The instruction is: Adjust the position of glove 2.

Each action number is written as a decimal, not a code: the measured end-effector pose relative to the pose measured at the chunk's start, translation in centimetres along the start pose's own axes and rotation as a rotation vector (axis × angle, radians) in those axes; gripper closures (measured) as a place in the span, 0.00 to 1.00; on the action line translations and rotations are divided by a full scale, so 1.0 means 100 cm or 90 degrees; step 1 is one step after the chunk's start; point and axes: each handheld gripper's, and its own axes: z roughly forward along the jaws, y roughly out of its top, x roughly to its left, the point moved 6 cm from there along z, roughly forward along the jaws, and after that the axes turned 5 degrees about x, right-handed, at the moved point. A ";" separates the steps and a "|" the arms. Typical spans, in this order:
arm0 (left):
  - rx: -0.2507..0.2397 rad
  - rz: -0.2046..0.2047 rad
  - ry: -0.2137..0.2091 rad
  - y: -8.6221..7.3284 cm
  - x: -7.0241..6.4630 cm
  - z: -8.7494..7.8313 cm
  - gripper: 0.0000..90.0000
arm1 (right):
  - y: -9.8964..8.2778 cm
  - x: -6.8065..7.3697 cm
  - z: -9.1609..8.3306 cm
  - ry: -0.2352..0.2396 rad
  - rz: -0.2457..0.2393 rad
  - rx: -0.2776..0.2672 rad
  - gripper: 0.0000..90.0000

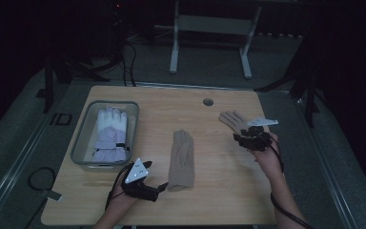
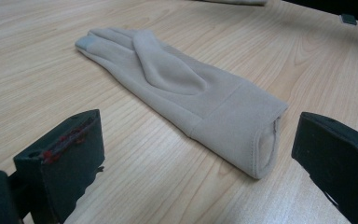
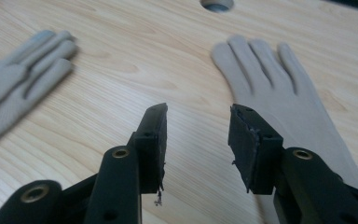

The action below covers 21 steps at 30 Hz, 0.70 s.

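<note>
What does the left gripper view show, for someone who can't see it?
A beige glove lies flat on a wooden table, cuff nearest, fingers pointing away. The left gripper's two black jaws stand wide open, one on each side of the cuff, not touching it.

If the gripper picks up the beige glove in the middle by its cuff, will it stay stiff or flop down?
The beige glove would probably flop: it looks like thin, soft fabric lying flat on the table. It is likely light. Its open cuff should pinch easily, and it is unlikely to roll.

We can read no text, label, brand, number or sign anywhere in these views; the gloves, the bin and the worktop all carry plain surfaces as far as we can make out.
</note>
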 end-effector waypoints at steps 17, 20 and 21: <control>-0.001 -0.003 -0.008 0.000 0.000 0.001 0.03 | -0.014 -0.067 0.029 -0.041 0.029 0.046 0.58; -0.001 -0.005 -0.009 0.000 0.001 0.001 0.03 | -0.014 -0.074 0.035 -0.050 0.029 0.059 0.58; 0.000 -0.004 -0.010 -0.001 0.001 0.002 0.03 | -0.014 -0.075 0.037 -0.056 0.025 0.063 0.58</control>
